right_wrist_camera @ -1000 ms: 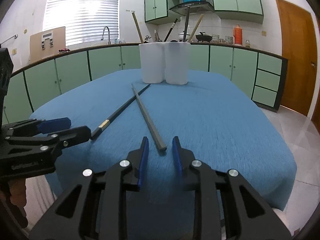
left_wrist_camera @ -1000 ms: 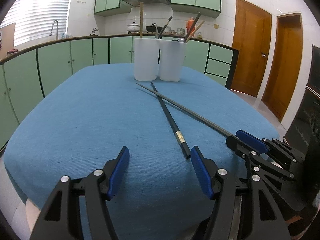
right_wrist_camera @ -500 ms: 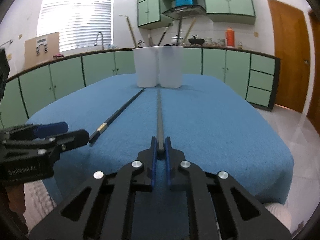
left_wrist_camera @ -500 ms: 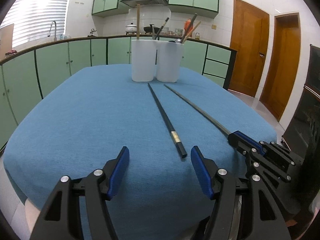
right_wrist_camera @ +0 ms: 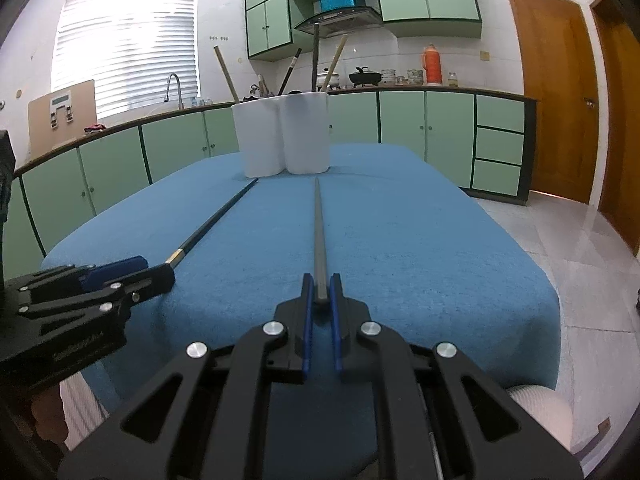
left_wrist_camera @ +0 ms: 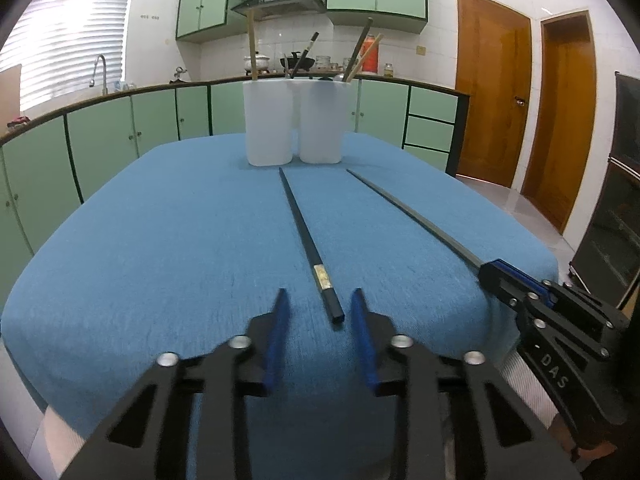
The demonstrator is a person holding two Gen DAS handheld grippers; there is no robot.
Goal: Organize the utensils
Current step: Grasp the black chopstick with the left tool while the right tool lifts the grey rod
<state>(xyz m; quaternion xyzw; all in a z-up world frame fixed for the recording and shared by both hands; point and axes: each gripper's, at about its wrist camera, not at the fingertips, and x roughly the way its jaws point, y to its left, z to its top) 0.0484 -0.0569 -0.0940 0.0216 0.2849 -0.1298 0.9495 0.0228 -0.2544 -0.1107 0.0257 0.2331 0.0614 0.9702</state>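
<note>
Both tools hovered low over the near edge of a tabletop (left_wrist_camera: 160,240) covered in nubby blue cloth. The right tool (right_wrist_camera: 320,300) had its blue-padded jaws clamped on the near end of a slim grey chopstick (right_wrist_camera: 319,232), which ran straight away across the cloth toward the holders. The left tool (left_wrist_camera: 320,316) was closing, its blue pads still apart on either side of the near end of a black chopstick (left_wrist_camera: 304,232) with a gold band; the pads did not touch it. This stick lay flat on the cloth, well apart from the grey one, nothing lying between them.

At the far end of the tabletop stood two tall, smooth white holders (left_wrist_camera: 294,122), touching side by side. Several chopsticks, pale wood and dark, leaned out of them at angles. Beyond ran a curved row of pale green cabinets (left_wrist_camera: 100,140), a sink tap, a cooker hood, and two brown wooden doors (left_wrist_camera: 492,96) to the right.
</note>
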